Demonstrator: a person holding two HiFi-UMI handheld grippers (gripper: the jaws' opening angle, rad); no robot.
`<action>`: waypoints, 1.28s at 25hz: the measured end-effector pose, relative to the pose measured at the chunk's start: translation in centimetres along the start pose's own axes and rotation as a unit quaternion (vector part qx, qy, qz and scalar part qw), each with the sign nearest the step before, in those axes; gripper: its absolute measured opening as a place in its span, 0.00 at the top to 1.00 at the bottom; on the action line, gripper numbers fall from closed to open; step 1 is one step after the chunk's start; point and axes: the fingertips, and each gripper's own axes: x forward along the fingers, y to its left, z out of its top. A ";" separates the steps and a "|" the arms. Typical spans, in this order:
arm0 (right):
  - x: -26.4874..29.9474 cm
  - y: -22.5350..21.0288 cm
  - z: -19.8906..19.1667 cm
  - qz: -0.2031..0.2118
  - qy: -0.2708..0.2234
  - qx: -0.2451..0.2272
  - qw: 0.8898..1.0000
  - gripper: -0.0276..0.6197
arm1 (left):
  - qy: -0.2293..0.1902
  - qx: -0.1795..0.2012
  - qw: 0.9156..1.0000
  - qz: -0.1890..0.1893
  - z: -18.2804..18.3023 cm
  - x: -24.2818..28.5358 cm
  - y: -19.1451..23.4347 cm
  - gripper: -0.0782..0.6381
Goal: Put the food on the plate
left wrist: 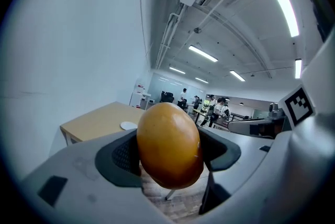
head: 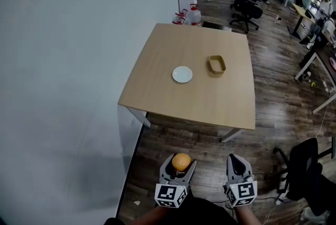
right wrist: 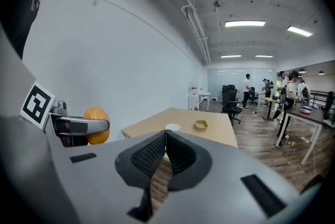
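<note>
Well back from the table [head: 199, 87], we carry the food [left wrist: 168, 144] clamped between our left gripper's [head: 181, 165] jaws.
A wood-floored office surrounds the tan table. We judge the squeeze keeps the round food from rolling out. Our right gripper [right wrist: 165, 157], jaws pressed together on nothing, hangs clear. The plate [head: 182, 74] lies near the table's middle, with a tan dish [head: 216, 64] just beside it toward the right edge.

Round orange-yellow food [left wrist: 168, 144] glowing, grey left gripper [head: 179, 166] and grey right gripper [head: 235, 161] wearing black-and-white square-marker cubes [head: 171, 195], round white plate [head: 182, 74] lying on pale tan wooden table [head: 157, 95], mustard-yellow rectangular tray [head: 216, 64] at its three o'clock.
</note>
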 end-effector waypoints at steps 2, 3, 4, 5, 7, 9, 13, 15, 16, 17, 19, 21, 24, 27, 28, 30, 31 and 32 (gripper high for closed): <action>2.3 -0.6 1.6 -0.012 -0.009 0.008 1.000 0.86 | -0.003 0.001 1.000 -0.003 1.3 2.0 1.5 0.45; 3.2 -0.9 2.1 -0.016 -0.011 0.014 1.000 0.86 | -0.004 0.002 1.000 -0.004 1.7 2.9 2.2 0.45; 4.1 -1.1 2.5 -0.021 -0.010 0.018 1.000 0.86 | -0.003 0.001 1.000 -0.005 2.0 3.7 3.0 0.45; 4.9 -1.4 2.6 -0.026 -0.006 0.022 0.999 0.86 | -0.002 0.000 1.000 -0.006 2.3 4.5 3.7 0.45; 6.5 -1.9 2.7 -0.038 0.005 0.026 0.999 0.86 | 0.000 -0.004 1.000 -0.010 2.7 5.9 5.1 0.45; 8.0 -2.3 3.0 -0.045 0.013 0.028 0.998 0.86 | 0.000 -0.006 1.000 -0.013 3.2 7.0 6.3 0.45; 10.6 -1.3 4.0 -0.042 0.011 0.033 0.999 0.86 | 0.000 -0.006 1.000 -0.014 4.2 8.0 8.8 0.45; 11.4 -0.6 4.6 -0.039 0.004 0.029 0.999 0.86 | -0.004 -0.006 1.000 -0.012 4.5 8.1 9.8 0.45; 11.7 -0.4 4.9 -0.037 0.001 0.028 0.999 0.86 | -0.006 -0.006 1.000 -0.013 4.7 8.2 10.0 0.45; 12.0 -0.2 5.1 -0.035 0.000 0.028 0.999 0.86 | -0.008 -0.005 1.000 -0.014 4.9 8.3 10.2 0.45; 12.6 0.1 5.3 -0.031 -0.004 0.032 0.999 0.86 | -0.010 -0.004 1.000 -0.016 5.1 8.6 10.4 0.45; 13.2 0.3 5.4 -0.026 -0.007 0.036 0.999 0.86 | -0.011 -0.003 1.000 -0.016 5.1 8.9 10.6 0.45; 14.4 0.4 5.6 -0.021 -0.015 0.035 0.999 0.86 | -0.013 0.000 1.000 -0.013 5.1 9.8 11.3 0.45; 15.6 -0.1 5.8 -0.024 -0.018 0.033 0.999 0.86 | -0.014 0.007 1.000 -0.007 5.3 10.9 11.8 0.45; 16.1 -0.4 5.8 -0.024 -0.019 0.034 0.999 0.86 | -0.014 0.012 1.000 -0.005 5.3 11.3 11.9 0.45; 17.3 -1.0 5.9 -0.022 -0.023 0.036 0.999 0.86 | -0.014 0.018 1.000 0.001 5.5 12.5 12.4 0.45; 18.1 -1.3 6.1 -0.020 -0.025 0.037 0.999 0.86 | -0.013 0.019 1.000 0.003 5.6 13.3 12.8 0.45; 19.0 -1.7 6.3 -0.018 -0.026 0.038 0.999 0.86 | -0.013 0.018 1.000 0.003 5.7 14.2 13.1 0.45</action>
